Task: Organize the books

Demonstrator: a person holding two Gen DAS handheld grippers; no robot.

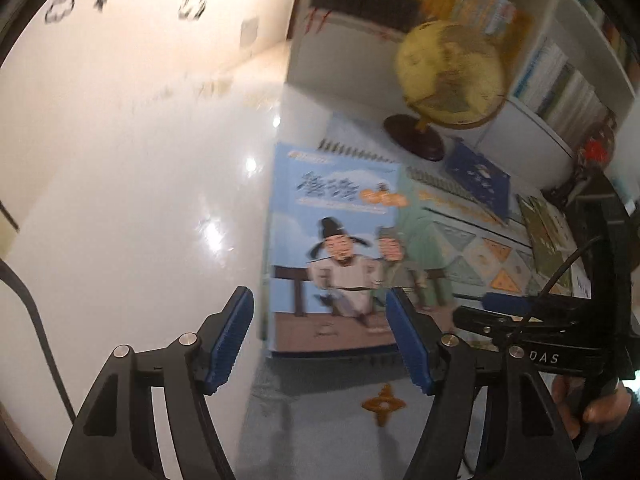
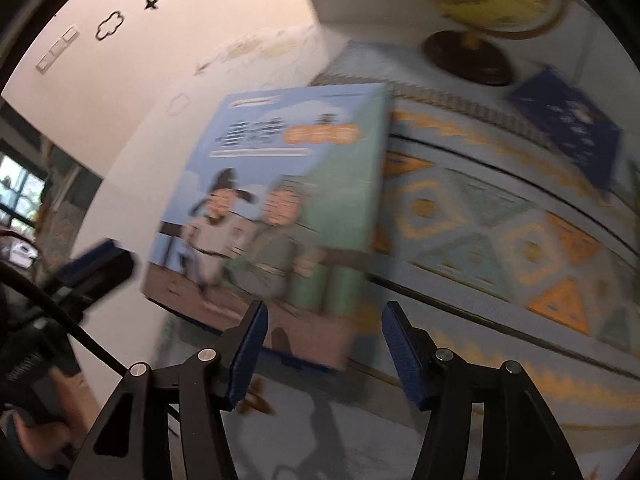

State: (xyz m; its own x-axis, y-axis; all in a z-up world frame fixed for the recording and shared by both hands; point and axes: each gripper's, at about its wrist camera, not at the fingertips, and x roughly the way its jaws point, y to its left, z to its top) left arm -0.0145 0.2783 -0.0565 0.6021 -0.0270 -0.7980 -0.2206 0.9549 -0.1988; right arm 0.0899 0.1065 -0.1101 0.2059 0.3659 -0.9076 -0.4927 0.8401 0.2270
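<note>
Left gripper [image 1: 320, 340]: jaws apart, nothing held. Right gripper [image 2: 324, 344]: jaws apart, straddling near edge of illustrated book [image 2: 276, 204], pads apparently clear of the cover; blur prevents certainty. Book flat on patterned rug [image 2: 500, 240], partly overhanging onto white floor [image 1: 140, 200], likely set down for stacking. Beyond: dark blue book [image 2: 572, 128], globe [image 1: 452, 76], bookshelf [image 1: 568, 80].

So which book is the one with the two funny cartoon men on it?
Find the yellow globe by the bookshelf. On the patterned rug in front of it lies the light-blue book, at the rug's left edge by the white floor. Unlike the dark-blue book beside the globe, its cover shows two robed cartoon men.
</note>
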